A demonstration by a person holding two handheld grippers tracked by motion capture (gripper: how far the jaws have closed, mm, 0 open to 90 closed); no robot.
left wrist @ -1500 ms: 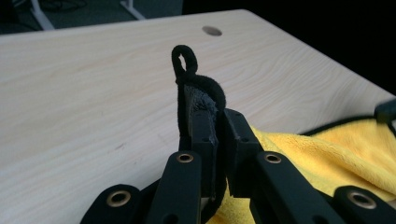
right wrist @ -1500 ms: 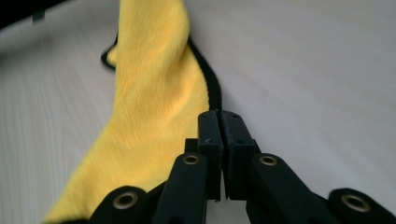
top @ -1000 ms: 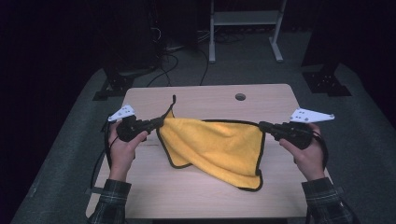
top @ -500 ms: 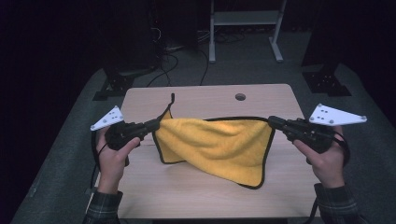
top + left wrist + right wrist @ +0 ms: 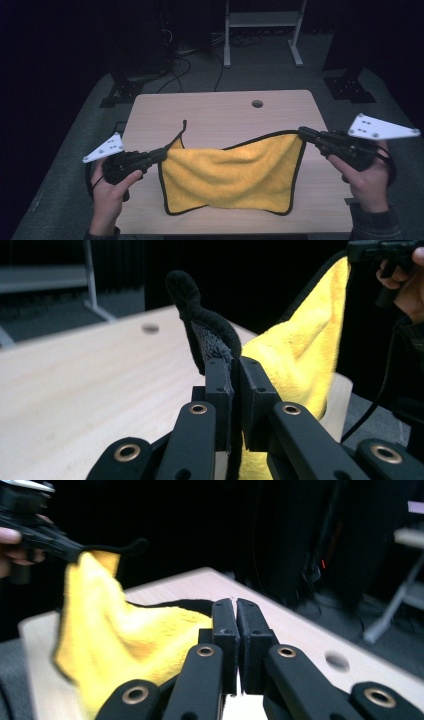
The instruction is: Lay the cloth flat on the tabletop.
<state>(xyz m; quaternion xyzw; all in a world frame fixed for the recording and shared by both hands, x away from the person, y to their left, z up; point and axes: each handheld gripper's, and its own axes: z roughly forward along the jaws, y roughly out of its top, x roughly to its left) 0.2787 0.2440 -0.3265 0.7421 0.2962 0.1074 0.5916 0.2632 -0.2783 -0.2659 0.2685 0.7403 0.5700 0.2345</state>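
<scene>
A yellow cloth (image 5: 232, 175) with black edging hangs stretched between both grippers above the wooden table (image 5: 220, 112). Its lower edge droops toward the table's front. My left gripper (image 5: 162, 153) is shut on the cloth's left corner, and a black loop tag (image 5: 181, 131) sticks up from there. In the left gripper view the jaws pinch the black edging (image 5: 212, 340), with yellow cloth (image 5: 300, 360) beyond. My right gripper (image 5: 302, 132) is shut on the cloth's right corner. In the right gripper view the cloth (image 5: 125, 635) trails left toward the other gripper (image 5: 47, 537).
A round cable hole (image 5: 257, 104) lies in the table's far side. Behind the table, on the dark floor, stand a white metal frame (image 5: 260, 30), loose cables (image 5: 190, 55) and black stand feet (image 5: 350, 82).
Both grippers have drawn toward the table's front and moved further apart, lifting the cloth and pulling its top edge taut. The cloth has spread out wider.
</scene>
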